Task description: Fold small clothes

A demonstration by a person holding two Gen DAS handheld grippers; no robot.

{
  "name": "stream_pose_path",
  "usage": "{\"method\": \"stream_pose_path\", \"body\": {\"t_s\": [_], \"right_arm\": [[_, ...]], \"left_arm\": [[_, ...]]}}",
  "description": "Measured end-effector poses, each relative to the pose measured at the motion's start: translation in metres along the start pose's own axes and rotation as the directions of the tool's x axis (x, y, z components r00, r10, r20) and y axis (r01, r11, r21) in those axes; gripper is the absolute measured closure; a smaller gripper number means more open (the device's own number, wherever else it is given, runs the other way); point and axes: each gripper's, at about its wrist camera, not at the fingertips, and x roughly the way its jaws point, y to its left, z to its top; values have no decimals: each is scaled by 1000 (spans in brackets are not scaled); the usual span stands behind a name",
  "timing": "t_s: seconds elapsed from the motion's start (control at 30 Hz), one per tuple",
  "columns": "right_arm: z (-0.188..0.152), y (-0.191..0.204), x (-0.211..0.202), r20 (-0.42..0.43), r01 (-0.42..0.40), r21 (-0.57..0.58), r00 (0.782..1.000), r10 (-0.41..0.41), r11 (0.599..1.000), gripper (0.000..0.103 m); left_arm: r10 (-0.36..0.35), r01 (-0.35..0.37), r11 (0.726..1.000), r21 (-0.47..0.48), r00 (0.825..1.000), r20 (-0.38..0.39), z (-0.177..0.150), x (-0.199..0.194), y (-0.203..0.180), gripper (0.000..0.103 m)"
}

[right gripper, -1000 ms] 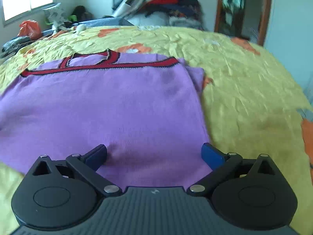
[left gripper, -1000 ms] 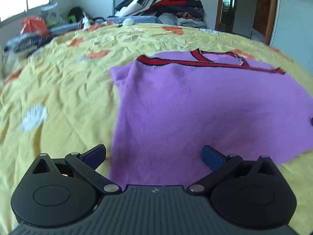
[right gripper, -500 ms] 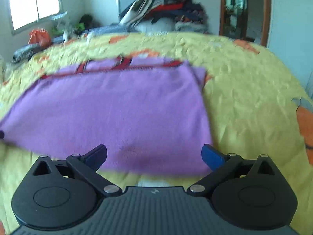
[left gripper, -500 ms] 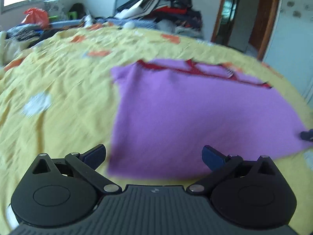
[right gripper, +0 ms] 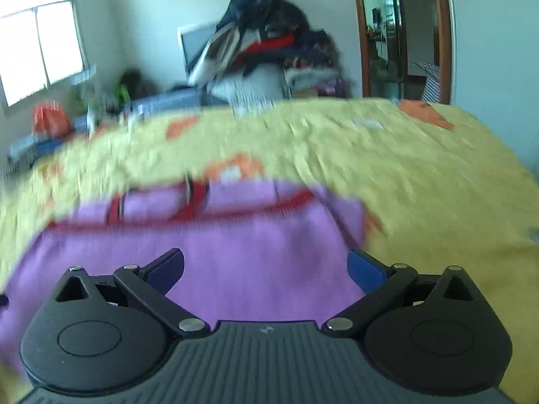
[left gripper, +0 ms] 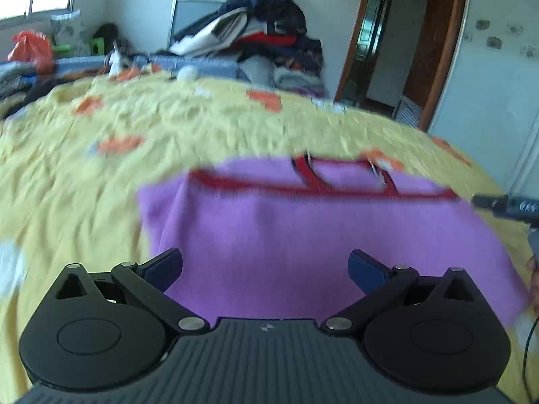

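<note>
A purple knit garment (left gripper: 303, 229) with red and black trim lies flat on the yellow bed cover (left gripper: 101, 168). My left gripper (left gripper: 266, 267) is open over its near left part, with nothing between the blue fingertips. In the right wrist view the same purple garment (right gripper: 235, 252) fills the lower left, and my right gripper (right gripper: 266, 267) stands open above its near right part, empty. The right gripper's tool (left gripper: 505, 207) shows at the right edge of the left wrist view. Both views are blurred by motion.
A tall heap of clothes (left gripper: 262, 43) sits past the far edge of the bed. An orange bag (left gripper: 30, 50) and clutter lie at the far left under a window. A wooden doorway (left gripper: 404, 43) stands at the back right. Yellow cover (right gripper: 438, 185) stretches right of the garment.
Both grippers have risen and tilted up, so more of the room shows and the garment sits lower in view. The garment lies as before. Both jaws stayed open.
</note>
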Motion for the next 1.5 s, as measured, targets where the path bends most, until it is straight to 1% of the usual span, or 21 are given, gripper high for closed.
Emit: {"method": "stream_pose_path", "body": {"t_s": [0.1, 0.23, 0.37, 0.4, 0.5, 0.6, 0.63, 0.7, 0.73, 0.83, 0.9, 0.97, 1.03, 1.1, 1.17, 1.2, 1.23, 1.27, 1.33, 1.43, 1.5], "right_arm": [[14, 16, 54, -49, 2, -80, 999, -6, 997, 0], [17, 26, 103, -131, 3, -173, 991, -26, 985, 0], [20, 9, 111, -137, 19, -135, 990, -37, 991, 0], [17, 3, 106, -129, 16, -111, 991, -30, 994, 0], [15, 3, 107, -120, 60, -104, 990, -72, 993, 0], [16, 2, 103, -106, 111, -94, 987, -120, 989, 0], [17, 3, 106, -100, 176, -100, 978, -186, 979, 0], [20, -11, 106, -111, 230, -16, 967, -230, 973, 0], [21, -19, 105, -104, 219, 31, 971, -215, 975, 0], [20, -13, 103, -92, 219, -2, 972, -218, 976, 0], [20, -23, 93, -49, 133, 55, 990, -130, 990, 0], [15, -31, 73, 44, 102, 117, 993, -108, 988, 0], [12, -28, 58, 117, 41, 87, 992, -51, 995, 0], [14, -14, 58, 75, 17, 3, 997, -17, 1000, 0], [13, 1, 67, 1, -55, -74, 998, 55, 996, 0], [11, 8, 72, -23, -74, -109, 997, 72, 991, 0], [9, 15, 77, -53, -87, -161, 995, 80, 983, 0], [8, 23, 83, -96, -93, -214, 993, 74, 972, 0], [9, 27, 91, -129, -80, -254, 990, 48, 964, 0], [13, 6, 94, -134, -23, -148, 991, 3, 989, 0], [14, 6, 94, -132, 14, -142, 991, -33, 990, 0]], "left_arm": [[10, -10, 1000, -2, 1000, 0, 27, 48, 5, 0], [51, -50, 999, 7, 995, -86, 31, 107, 23, 0], [29, -29, 1000, 3, 998, -56, 24, 101, 32, 0], [58, -58, 998, -11, 997, -56, 24, 100, 35, 0], [72, -76, 991, -108, 996, -43, 25, 98, 52, 0], [150, -151, 988, -20, 986, -75, 26, 104, 38, 0], [155, -156, 987, -20, 985, -76, 27, 105, 38, 0], [165, -167, 986, -28, 983, -76, 27, 105, 39, 0], [174, -177, 984, -26, 982, -75, 27, 105, 38, 0], [200, -202, 978, -52, 978, -54, 26, 101, 41, 0], [321, -321, 947, 12, 947, -6, 28, 91, 23, 1], [288, -294, 954, 62, 953, 95, 30, 69, -3, 0], [176, -190, 975, 118, 977, 119, 31, 59, -28, 0], [165, -180, 959, 218, 982, 87, 32, 70, -51, 0], [115, -118, 961, 251, 993, 28, 31, 90, -57, 0], [127, -118, 959, 256, 992, -20, 28, 104, -57, 0], [134, -116, 962, 246, 989, -61, 27, 115, -53, 0], [92, -82, 979, 185, 995, -47, 25, 116, -42, 0], [80, -76, 995, 57, 994, -72, 26, 121, -18, 0], [108, -109, 994, -19, 992, -59, 24, 117, -1, 0], [122, -123, 992, -23, 991, -63, 26, 117, -1, 0]]}}
